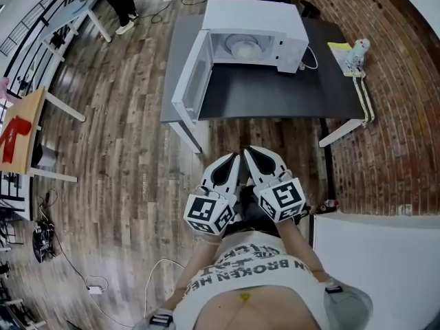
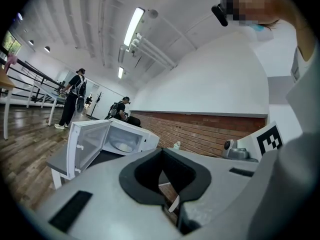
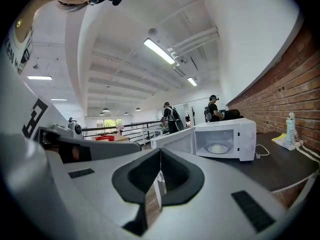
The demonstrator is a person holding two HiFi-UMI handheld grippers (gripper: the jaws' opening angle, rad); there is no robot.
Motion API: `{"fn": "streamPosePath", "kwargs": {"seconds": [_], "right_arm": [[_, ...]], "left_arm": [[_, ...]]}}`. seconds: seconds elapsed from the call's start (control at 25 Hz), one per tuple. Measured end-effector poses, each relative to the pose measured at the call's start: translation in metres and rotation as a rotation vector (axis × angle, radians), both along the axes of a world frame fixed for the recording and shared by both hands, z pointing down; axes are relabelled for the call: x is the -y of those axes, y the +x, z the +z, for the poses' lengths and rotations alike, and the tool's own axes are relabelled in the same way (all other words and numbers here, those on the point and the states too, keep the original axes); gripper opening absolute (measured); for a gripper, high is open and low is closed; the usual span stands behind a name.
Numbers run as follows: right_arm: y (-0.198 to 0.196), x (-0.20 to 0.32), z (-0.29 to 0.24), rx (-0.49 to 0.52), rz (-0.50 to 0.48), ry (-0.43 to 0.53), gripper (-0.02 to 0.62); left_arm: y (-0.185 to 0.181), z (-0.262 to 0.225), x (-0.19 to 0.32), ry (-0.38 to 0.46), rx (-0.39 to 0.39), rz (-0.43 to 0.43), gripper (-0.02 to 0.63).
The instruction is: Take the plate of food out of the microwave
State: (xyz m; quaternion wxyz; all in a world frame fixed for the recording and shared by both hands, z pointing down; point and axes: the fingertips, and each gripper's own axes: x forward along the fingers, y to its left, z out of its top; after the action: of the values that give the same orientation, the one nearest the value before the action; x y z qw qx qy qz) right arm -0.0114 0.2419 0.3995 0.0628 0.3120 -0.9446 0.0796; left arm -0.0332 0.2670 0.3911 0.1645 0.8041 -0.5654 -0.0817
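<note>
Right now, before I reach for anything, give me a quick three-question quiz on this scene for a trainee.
1. True or false: the microwave has its door standing open.
2. Where is the plate? A on the table, B inside the microwave, C on the floor.
3. Fill in: the left tool and the right tool both have their jaws ____.
Key: 1 true; 2 B; 3 shut.

Open loft-type workspace, not a home.
Brick wall (image 1: 392, 115) right, plank floor (image 1: 124, 136), ceiling strip lights (image 2: 134, 26), work tables (image 1: 69, 12) far left.
</note>
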Motion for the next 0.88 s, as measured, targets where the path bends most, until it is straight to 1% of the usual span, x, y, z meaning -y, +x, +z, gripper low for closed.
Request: {"fn": "streamPosePath", "kwargs": {"seconds": [0.12, 0.24, 0.36, 0.48, 0.64, 0.72, 0.88], "right_arm": [[-0.002, 0.029, -0.002, 0.014, -0.014, -0.003, 0.008], [-0.004, 0.057, -0.006, 0.028, -0.028, 0.000, 0.008], [-0.001, 0.084, -0.008, 0.042, -0.035, -0.003, 0.008], [0.005, 0.109, -0.007, 0.049, -0.040, -0.008, 0.008], [0.018, 0.133, -0.007, 0.051, -0.040, -0.009, 0.008], [0.024, 0.143, -0.008, 0.049, -0.049, 0.005, 0.008], [0.037, 0.163, -0.008, 0.050, -0.063, 0.024, 0.009]], "left_arm": [[-0.001, -0.003, 0.026, -0.001, 0.013, -0.015, 0.006], [-0.002, -0.007, 0.052, 0.000, 0.054, -0.039, 0.006], [-0.001, -0.009, 0.079, -0.001, 0.065, -0.051, 0.006], [0.004, -0.009, 0.103, -0.003, 0.087, -0.057, 0.006], [0.013, -0.006, 0.130, -0.018, 0.085, -0.062, 0.006], [0.019, -0.005, 0.144, -0.020, 0.084, -0.066, 0.006], [0.034, -0.006, 0.168, -0.015, 0.119, -0.065, 0.006]]}}
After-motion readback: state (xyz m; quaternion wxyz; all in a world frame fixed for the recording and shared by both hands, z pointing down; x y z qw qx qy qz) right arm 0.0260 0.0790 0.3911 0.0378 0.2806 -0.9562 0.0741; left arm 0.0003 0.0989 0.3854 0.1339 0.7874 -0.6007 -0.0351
